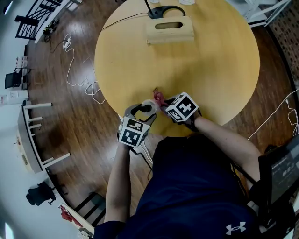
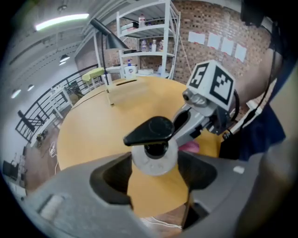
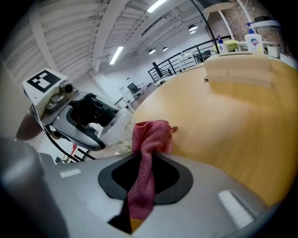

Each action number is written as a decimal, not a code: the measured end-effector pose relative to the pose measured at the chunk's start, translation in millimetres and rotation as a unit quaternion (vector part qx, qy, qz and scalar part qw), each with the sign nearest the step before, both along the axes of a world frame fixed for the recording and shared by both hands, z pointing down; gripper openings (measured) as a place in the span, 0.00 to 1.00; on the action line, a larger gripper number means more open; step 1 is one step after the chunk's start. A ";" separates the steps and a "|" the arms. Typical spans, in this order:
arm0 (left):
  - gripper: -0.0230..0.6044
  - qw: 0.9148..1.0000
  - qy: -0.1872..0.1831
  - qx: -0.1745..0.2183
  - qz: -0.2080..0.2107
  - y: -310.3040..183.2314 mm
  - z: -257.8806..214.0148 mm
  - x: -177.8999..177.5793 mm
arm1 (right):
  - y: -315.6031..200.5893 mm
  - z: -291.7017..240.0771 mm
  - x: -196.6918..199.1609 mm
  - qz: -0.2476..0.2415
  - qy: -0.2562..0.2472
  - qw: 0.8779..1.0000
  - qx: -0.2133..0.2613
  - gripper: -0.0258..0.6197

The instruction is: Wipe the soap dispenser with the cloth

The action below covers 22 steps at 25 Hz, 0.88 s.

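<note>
The soap dispenser (image 1: pixel 148 106), a clear bottle with a white collar and black pump (image 2: pixel 153 132), sits tilted between the jaws of my left gripper (image 1: pixel 144 111) at the near edge of the round wooden table (image 1: pixel 210 60). Both jaws press on its collar (image 2: pixel 153 160). My right gripper (image 1: pixel 163 103) is shut on a pink cloth (image 3: pixel 149 135), whose bunched end sticks out past the jaws right beside the bottle (image 3: pixel 111 125). In the left gripper view the cloth (image 2: pixel 190 147) shows just behind the dispenser, under the right gripper's marker cube (image 2: pixel 212 83).
A pale wooden box (image 1: pixel 169 29) with a slot stands at the table's far side, with a black lamp base and cable (image 1: pixel 166 10) behind it. White cables (image 1: pixel 74 70) lie on the wood floor to the left. A shelf with bottles (image 2: pixel 144 42) stands beyond the table.
</note>
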<state>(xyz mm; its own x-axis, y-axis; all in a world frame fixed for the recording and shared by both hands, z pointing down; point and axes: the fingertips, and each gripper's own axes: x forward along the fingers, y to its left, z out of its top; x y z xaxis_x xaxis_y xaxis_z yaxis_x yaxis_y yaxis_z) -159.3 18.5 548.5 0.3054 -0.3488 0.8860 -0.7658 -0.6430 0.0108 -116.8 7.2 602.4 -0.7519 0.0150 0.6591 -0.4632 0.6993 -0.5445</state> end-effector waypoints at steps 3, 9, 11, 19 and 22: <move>0.53 0.998 -0.006 -0.002 0.067 -3.0 -0.6 2.0 | 0.6 27.1 4.5 0.000 0.037 0.999 -0.014 0.15; 0.56 0.998 -0.006 0.005 0.057 -2.4 -3.2 1.5 | -0.1 6.8 1.9 0.003 0.013 1.000 -0.016 0.15; 0.60 1.000 0.012 0.010 -0.005 -2.4 -8.3 2.9 | -3.4 -29.9 -2.4 0.006 -0.027 1.000 0.008 0.15; 0.52 0.996 -0.020 0.021 0.079 -6.7 -2.4 5.0 | -5.5 -31.6 -2.6 -0.006 -0.024 1.000 0.016 0.15; 0.52 0.982 -0.040 0.012 0.182 -4.6 -0.4 7.8 | -2.2 9.4 2.6 -0.007 0.030 0.999 -0.009 0.15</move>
<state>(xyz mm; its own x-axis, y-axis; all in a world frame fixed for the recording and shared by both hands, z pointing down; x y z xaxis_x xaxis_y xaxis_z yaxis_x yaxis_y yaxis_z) -151.5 13.9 548.1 0.3439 -0.2498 0.9052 -0.4825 -0.8740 -0.0579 -114.2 5.1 611.8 -0.7108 0.0379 0.7024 -0.4849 0.6969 -0.5284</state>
